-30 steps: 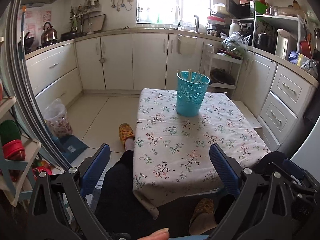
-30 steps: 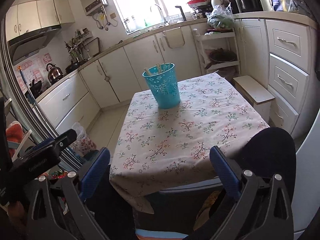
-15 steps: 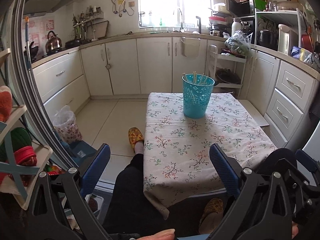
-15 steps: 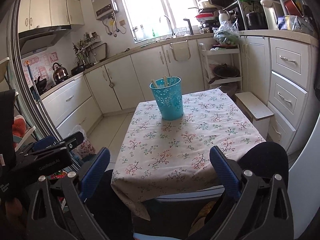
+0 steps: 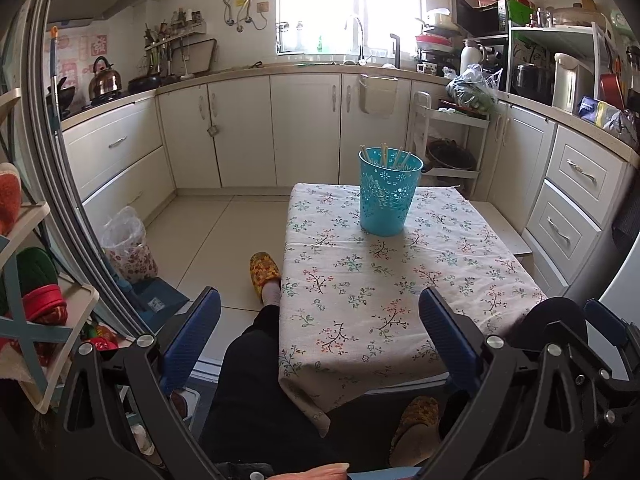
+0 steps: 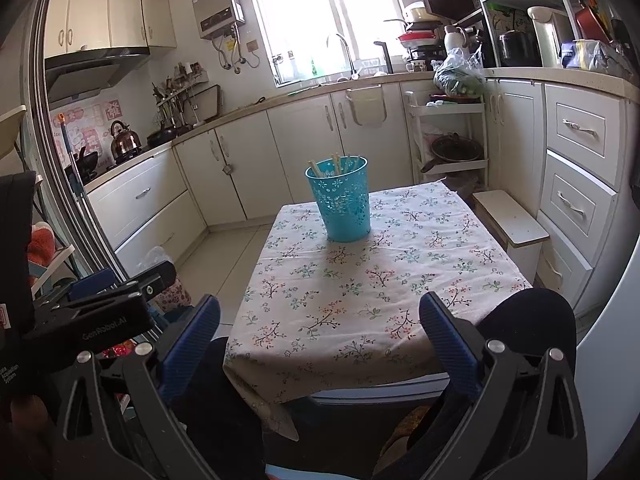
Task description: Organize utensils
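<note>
Chopsticks [image 5: 385, 157] upright in teal holder [image 5: 387, 196], far centre of tabletop [image 5: 400, 300]. Left claw [image 5: 320, 330] and right claw [image 6: 319, 330] have pulled back, agape, empty; job looks done.

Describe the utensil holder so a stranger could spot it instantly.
Find the low table with the floral cloth in the middle of the kitchen. On its far end stands a turquoise perforated bucket, the only thing on the cloth, with pale chopsticks poking out.

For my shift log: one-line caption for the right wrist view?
Open right gripper faces a blue basket of chopsticks on the floral tablecloth.
</note>
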{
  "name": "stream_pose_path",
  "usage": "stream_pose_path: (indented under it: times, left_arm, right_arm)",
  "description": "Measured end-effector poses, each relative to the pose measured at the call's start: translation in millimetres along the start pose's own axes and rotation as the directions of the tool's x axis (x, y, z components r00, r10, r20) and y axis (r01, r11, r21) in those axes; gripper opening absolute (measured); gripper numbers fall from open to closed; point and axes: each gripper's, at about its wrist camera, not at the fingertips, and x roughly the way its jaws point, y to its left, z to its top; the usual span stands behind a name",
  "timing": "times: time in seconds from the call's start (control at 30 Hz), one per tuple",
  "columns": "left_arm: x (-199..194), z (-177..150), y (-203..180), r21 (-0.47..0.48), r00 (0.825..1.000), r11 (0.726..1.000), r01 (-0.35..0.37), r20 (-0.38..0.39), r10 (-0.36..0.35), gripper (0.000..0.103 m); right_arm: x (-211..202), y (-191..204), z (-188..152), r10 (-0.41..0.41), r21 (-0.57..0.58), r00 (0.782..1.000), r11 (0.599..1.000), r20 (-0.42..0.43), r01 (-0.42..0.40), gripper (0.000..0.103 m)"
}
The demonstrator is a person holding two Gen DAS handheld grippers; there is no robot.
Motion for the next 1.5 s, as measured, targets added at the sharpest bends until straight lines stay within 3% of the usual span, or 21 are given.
stream_pose_path:
  times: [1.5]
  left_arm:
    - [-5.6, 0.2, -0.3, -0.002, 1.000, 1.000, 0.010, 0.003, -0.010, 0.095]
  right_arm:
    - [-11.9, 2.5, 1.7, 0.022, -0.014, 0.998, 1.000, 0.053, -0.021, 0.095]
